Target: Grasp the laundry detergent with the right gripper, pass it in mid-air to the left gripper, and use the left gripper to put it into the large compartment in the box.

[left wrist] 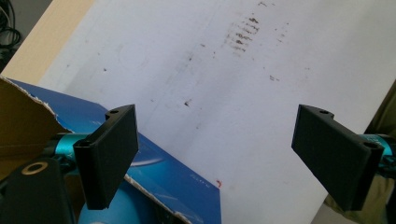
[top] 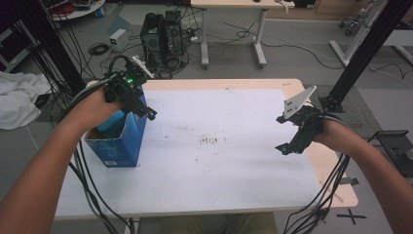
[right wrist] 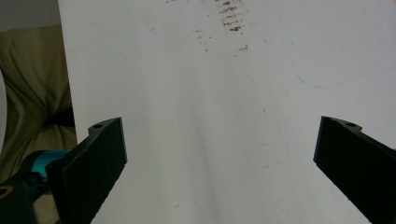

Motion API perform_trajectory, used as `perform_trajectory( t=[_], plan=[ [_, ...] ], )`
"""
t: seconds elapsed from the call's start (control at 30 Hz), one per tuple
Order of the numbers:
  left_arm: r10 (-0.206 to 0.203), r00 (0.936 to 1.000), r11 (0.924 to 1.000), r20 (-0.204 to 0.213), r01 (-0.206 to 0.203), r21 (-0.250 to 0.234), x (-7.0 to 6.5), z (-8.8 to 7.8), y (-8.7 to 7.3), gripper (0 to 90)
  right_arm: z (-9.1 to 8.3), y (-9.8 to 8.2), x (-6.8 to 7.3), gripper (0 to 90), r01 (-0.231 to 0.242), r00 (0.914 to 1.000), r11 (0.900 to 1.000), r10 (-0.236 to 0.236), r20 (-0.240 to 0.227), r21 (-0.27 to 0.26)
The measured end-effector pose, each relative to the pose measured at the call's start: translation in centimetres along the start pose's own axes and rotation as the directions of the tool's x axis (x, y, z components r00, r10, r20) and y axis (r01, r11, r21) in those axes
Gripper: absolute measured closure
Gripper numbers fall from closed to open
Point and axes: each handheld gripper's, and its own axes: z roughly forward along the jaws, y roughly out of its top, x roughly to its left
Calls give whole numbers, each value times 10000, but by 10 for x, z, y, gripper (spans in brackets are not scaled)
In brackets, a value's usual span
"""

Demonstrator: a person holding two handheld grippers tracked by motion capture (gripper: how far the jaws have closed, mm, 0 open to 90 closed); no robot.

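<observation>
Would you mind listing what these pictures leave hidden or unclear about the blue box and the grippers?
- Blue box contents: high view, the left gripper and hand cover the opening.
- Box printing: left gripper view, too small to read.
- Box base: left gripper view, cut off by the bottom edge.
- Right gripper jaw tips: right gripper view, cut off at the bottom.

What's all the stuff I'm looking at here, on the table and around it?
Open cardboard box: one, blue outside, brown inside, table's left side.
Sheet: one, white, stained mid-table, covering most of the table.
Computer towers: two, black, floor behind the table.
Desk: one, white legs, beyond.
Cloth: one, white, far left.
Cables: many, black, on the floor.
Left tongs: black, open, over the box.
Right tongs: black, open, above the sheet's right edge.
Forearms: two, entering from below.
</observation>
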Motion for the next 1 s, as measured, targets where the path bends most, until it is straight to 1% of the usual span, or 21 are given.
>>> perform_trajectory(
  t=[0.03, 0.13, 0.17, 0.3, 0.37, 0.4, 0.43, 0.5, 0.53, 0.57, 0.63, 0.67, 0.7, 0.73, 0.77, 0.8, 0.83, 0.9, 0.93, 0.97, 1.0],
  plan=[
    [5, 10000, 9999, 15, -5, 121, -1, 3, 3, 149, 0, 0, 0, 15, 26, 10000, 10000, -26, 8, -29],
    [51, 10000, 9999, 25, -52, 122, -3, 6, 6, 149, 0, 0, 0, 16, 49, 10000, 10000, -49, 4, -6],
    [129, 9998, 9998, 128, -131, 170, -4, 10, 10, 149, 0, 0, 0, 15, 22, 10000, 10000, -22, 2, -3],
    [116, 9998, 9999, 153, -116, 19, -8, 14, 16, 149, 0, 0, 0, 15, -111, 9999, 9999, 111, 21, -46],
    [162, 9999, 9999, 42, -162, -35, -10, 16, 21, 149, 0, 0, -1, 15, -79, 10000, 10000, 79, 15, -33],
    [216, 9998, 9997, 25, -216, -65, -11, 18, 23, 149, 0, 0, -1, 15, -112, 9999, 9999, 112, 12, -69],
    [271, 9996, 9996, 120, -270, -82, -13, 19, 25, 149, 0, 0, -2, 15, -152, 9999, 9999, 152, 28, -38],
    [637, 9975, 9980, 300, -638, 32, -15, 22, 29, 149, 0, 0, -2, 15, -165, 9999, 9999, 165, 24, -43],
    [672, 9973, 9977, 306, -672, -26, -17, 24, 31, 149, 0, 0, -2, 15, -196, 9998, 9998, 196, 24, -39],
    [793, 9963, 9968, 332, -795, 55, -17, 25, 33, 149, 0, 0, -3, 15, -201, 9998, 9998, 202, 21, -54],
    [861, 9954, 9963, 417, -859, -69, -20, 31, 40, 149, 1, 1, -4, 15, -195, 9998, 9998, 195, -10, -52],
    [861, 9954, 9963, 417, -859, -69, -20, 31, 40, 149, 1, 1, -4, 15, -195, 9998, 9998, 195, -10, -52],
    [993, 9941, 9950, 445, -994, -3, -20, 32, 42, 149, 1, 1, -4, 15, -279, 9996, 9996, 278, -10, -45],
    [979, 9940, 9952, 488, -980, -16, -22, 34, 44, 149, 1, 2, -5, 16, -186, 9998, 9998, 186, -16, -51],
    [1230, 9910, 9923, 528, -1236, 79, -22, 37, 49, 149, 1, 3, -5, 16, -196, 9998, 9998, 196, -20, -54],
    [1230, 9910, 9923, 528, -1236, 79, -22, 37, 49, 149, 1, 4, -5, 16, -244, 9997, 9997, 244, -20, -36],
    [1176, 9914, 9930, 570, -1182, 76, -23, 40, 52, 149, 2, 5, -6, 16, -140, 9999, 9998, 140, -32, -107],
    [1137, 9919, 9935, 557, -1141, 38, -23, 42, 53, 149, 2, 5, -6, 16, -131, 9999, 9999, 130, -62, -77],
    [1219, 9904, 9924, 657, -1229, 103, -22, 43, 55, 149, 3, 6, -7, 16, -173, 9998, 9998, 173, -62, -71],
    [1272, 9897, 9917, 660, -1282, 101, -23, 45, 55, 149, 3, 6, -7, 16, -173, 9998, 9998, 173, -62, -71],
    [1123, 9913, 9935, 691, -1131, 85, -24, 49, 56, 149, 4, 7, -8, 15, -205, 9997, 9998, 204, -115, -26]
  ],
)
